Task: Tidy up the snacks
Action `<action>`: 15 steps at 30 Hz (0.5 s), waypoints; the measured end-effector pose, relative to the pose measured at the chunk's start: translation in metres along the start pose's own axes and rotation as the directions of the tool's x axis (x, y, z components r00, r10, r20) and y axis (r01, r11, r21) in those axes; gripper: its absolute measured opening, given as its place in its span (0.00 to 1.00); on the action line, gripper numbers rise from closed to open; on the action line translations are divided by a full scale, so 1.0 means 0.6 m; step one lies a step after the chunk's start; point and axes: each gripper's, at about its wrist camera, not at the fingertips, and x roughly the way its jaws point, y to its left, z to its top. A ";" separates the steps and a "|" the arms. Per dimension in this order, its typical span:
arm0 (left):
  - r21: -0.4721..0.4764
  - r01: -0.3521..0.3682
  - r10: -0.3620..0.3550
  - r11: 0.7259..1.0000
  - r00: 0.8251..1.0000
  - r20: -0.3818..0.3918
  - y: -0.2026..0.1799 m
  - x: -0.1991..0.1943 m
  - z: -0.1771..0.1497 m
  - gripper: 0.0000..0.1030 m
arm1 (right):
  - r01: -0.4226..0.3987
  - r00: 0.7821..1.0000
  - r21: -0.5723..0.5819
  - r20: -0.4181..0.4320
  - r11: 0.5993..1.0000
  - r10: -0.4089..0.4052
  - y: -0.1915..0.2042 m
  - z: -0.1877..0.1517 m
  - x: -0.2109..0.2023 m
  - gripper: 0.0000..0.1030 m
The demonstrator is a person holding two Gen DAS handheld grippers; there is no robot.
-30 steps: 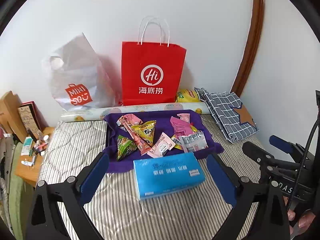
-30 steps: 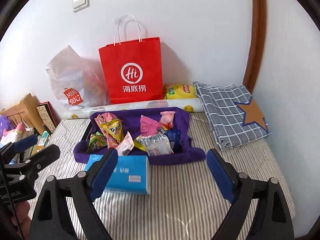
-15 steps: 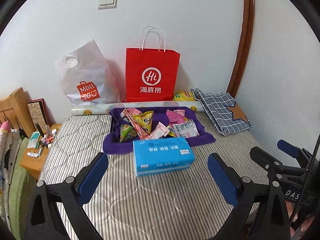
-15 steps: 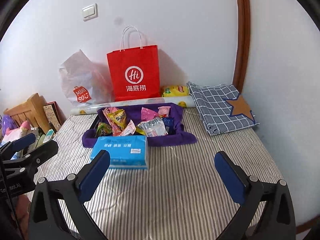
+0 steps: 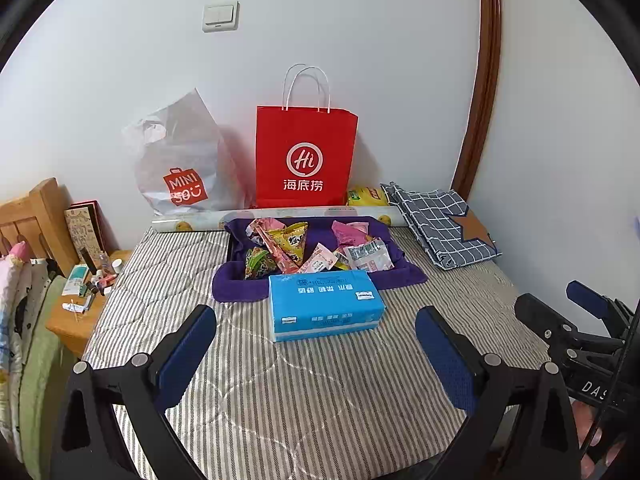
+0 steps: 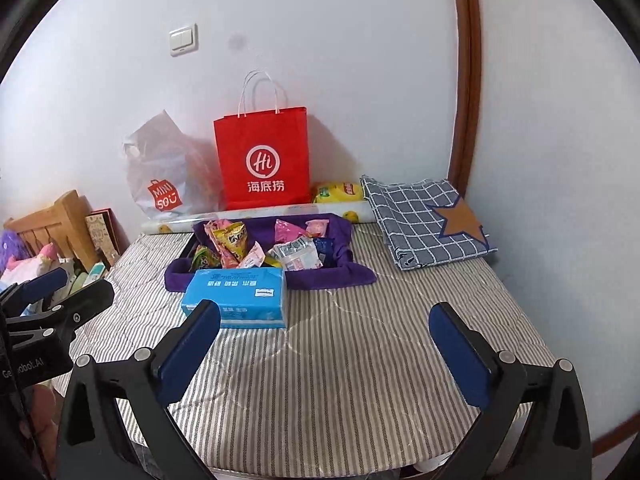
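My left tongs (image 5: 316,354) hang over the near part of the bed with the fingers spread wide and nothing between them. My right tongs (image 6: 324,354) are the same, wide apart and empty. Each shows at the edge of the other's view, so I have them side by side, both aimed at the far wall. I judge that I hold them back and high like this to take in the whole layout rather than to reach for any one packet.

Just ahead of both lies the blue tissue box (image 5: 325,305), flat on the striped bed (image 5: 320,400). Its far edge touches or overlaps the purple cloth (image 5: 394,270), which lines a shallow tray. The snacks (image 5: 296,250) are heaped loosely on that cloth, packets overlapping, which keeps them gathered in one place. That fits a pile waiting to be sorted, or snacks already collected into the tray; I cannot tell which.

Behind the tray a printed roll (image 5: 276,214) lies along the wall. The red paper bag (image 5: 306,156) and a white plastic bag (image 5: 176,160) stand against it, with a yellow packet (image 5: 366,196) beside the red bag. A folded checked cloth (image 5: 440,224) sits to the right.

Compared with a second ago, both tongs have drawn back and up. The box and tray now look smaller and farther off, more bare bed shows in front, and the wall switch (image 5: 220,16) has come fully into the left view. The snacks and box lie as they did.
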 end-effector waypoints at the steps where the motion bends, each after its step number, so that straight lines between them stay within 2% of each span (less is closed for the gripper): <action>1: 0.002 0.002 -0.002 1.000 1.000 -0.001 -0.001 0.000 0.000 0.98 | 0.000 1.000 -0.001 0.000 1.000 0.000 -0.001 -0.001 -0.001 1.00; 15: 0.003 0.006 -0.006 1.000 1.000 -0.005 -0.006 0.000 -0.002 0.98 | 0.001 1.000 0.009 0.008 1.000 -0.001 -0.009 -0.003 -0.012 1.00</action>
